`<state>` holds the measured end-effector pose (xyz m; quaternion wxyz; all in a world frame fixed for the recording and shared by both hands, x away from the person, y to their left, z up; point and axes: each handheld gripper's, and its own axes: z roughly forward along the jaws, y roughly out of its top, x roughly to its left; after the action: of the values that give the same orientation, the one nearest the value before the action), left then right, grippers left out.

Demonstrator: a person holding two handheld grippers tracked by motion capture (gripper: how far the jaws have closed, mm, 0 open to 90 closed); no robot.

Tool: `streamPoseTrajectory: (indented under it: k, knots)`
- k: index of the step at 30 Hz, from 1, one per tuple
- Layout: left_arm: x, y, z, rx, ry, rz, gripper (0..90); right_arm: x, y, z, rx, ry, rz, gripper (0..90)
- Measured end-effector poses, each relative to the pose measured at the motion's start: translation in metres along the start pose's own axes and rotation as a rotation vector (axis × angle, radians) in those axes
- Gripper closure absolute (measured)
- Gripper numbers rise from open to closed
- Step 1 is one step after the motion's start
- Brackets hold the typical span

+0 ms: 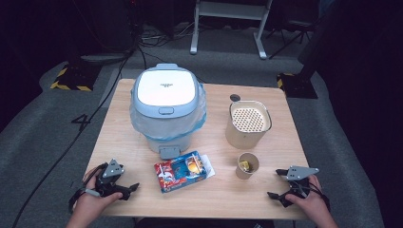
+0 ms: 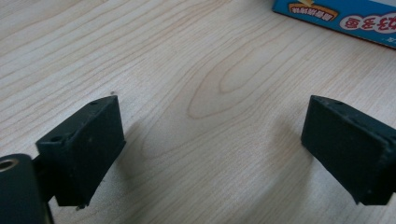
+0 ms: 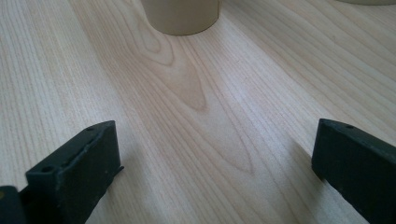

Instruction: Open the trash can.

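1. The left gripper rested at the near left edge of the light wooden table, its jaws spread wide with only bare wood between them; it held nothing
2. The right gripper rested at the near right edge, jaws likewise spread wide over bare wood and empty
3. The blue printed cardboard box lay flat near the front centre, just in front of the pale blue lidded bin lined with a clear plastic bag; in the left gripper view its blue edge appeared ahead of the jaws, apart from them
4. The small tan paper cup with scraps inside stood near the right gripper, in front of the cream container with a perforated top
5. Judgement: work stood at its starting step, neither item yet approached
6. Judgement: the next move called for each gripper to advance on its nearest item, box at left and cup at right, and the bin lid was shut
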<state>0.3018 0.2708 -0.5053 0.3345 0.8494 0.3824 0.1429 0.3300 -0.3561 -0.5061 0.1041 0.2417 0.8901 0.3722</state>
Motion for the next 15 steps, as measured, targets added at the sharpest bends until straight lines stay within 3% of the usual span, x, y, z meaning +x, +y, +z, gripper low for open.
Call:
streamPoseTrajectory:
  k: [3, 9, 13, 15]
  knots:
    - [0.002, 0.0, -0.001, -0.017, -0.004, -0.01, 16.8, 0.0, 0.0, 0.0, 0.001, 0.002, 0.001, 1.5]
    - [0.003, 0.001, -0.005, -0.011, 0.008, -0.005, 26.1, 0.0, 0.0, 0.0, 0.0, 0.001, 0.001, 1.5]
    - [0.005, 0.003, -0.011, -0.004, -0.029, -0.03, 34.9, 0.0, 0.0, 0.0, 0.0, -0.001, 0.001, 1.5]
    - [0.005, 0.007, -0.016, -0.029, -0.047, -0.041, 36.8, 0.0, 0.0, 0.0, 0.0, -0.001, 0.0, 1.5]
